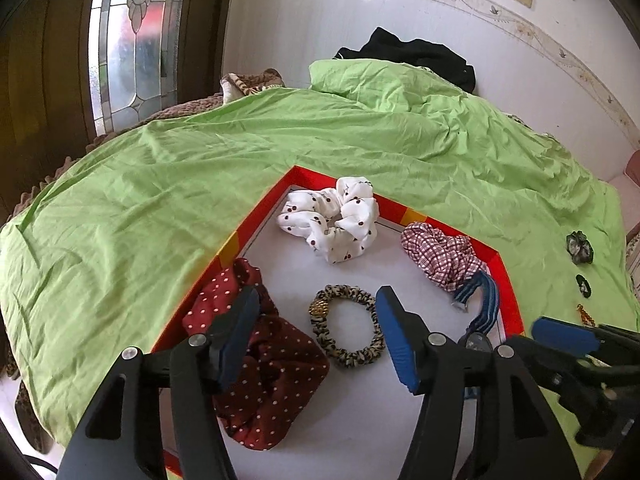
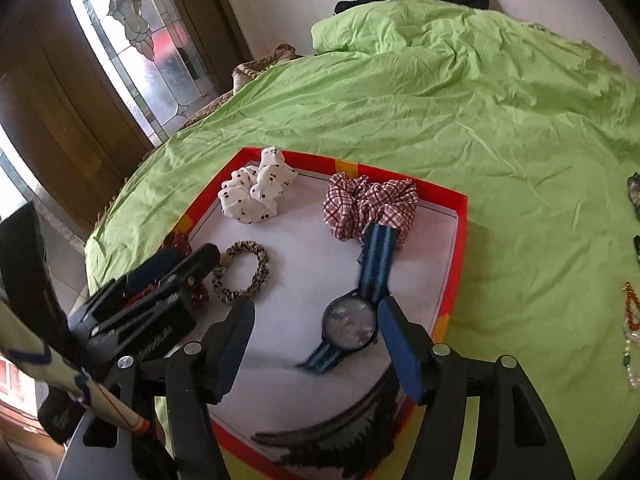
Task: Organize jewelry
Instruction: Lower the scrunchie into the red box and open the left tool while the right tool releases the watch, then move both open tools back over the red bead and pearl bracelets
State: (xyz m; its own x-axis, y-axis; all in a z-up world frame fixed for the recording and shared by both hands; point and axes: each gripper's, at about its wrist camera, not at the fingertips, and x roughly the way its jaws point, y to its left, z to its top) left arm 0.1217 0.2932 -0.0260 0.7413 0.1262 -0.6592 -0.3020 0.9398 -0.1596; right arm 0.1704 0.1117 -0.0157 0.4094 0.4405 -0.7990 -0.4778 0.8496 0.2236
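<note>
Over the red-rimmed tray (image 2: pixel 460 240), our right gripper (image 2: pixel 316 340) hangs beside the blue-strapped watch (image 2: pixel 350 322), our left gripper (image 1: pixel 318 336) above the leopard-print scrunchie (image 1: pixel 346 326); both jaws apart.

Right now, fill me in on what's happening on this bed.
A person with a gripper in each hand is sorting accessories into a red-rimmed box lid on the green bedsheet. The right gripper is open around a blue-strapped wristwatch lying in the lid. The left gripper is open over a leopard-print hair tie. A white cherry-print scrunchie, a red checked scrunchie and a maroon polka-dot scrunchie are already inside. A beaded piece lies out on the sheet.
</note>
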